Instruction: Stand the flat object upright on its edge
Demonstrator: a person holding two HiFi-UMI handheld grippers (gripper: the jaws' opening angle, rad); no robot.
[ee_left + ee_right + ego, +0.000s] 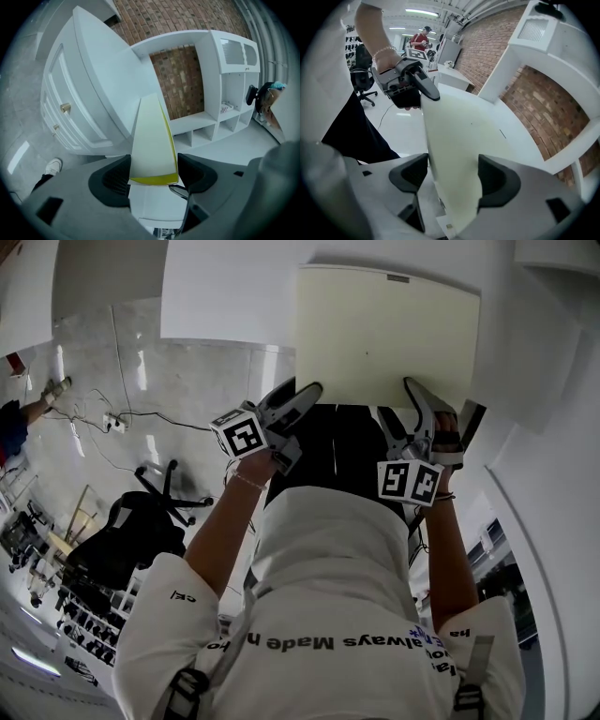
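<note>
- Two grippers sit at the near edge of the board in the head view. My left gripper (pixel 305 396) is at the near left corner. My right gripper (pixel 415 392) is at the near right corner.
- The board (pixel 384 329) is big, flat and pale cream. It is over the white table top (pixel 225 296), and its near edge sticks out past the table toward me. I cannot tell if it lies fully flat.
- A black chair (pixel 131 540) stands on the floor to the left, well apart from the board.
- In the left gripper view, the board goes between the two jaws and fills the gap. Both dark pads touch it, so this gripper is closed on the board. The board's near edge is yellow. Past it I see a white cupboard (pixel 79 103) and a brick wall (pixel 180 77).
- In the right gripper view, the board also fills the gap between the jaws, with a pad against each side. This gripper holds the board too. Across the board I see my left gripper, with one jaw lying on top of the other corner. Far back stands a person in a red top (pixel 423 40).
</note>
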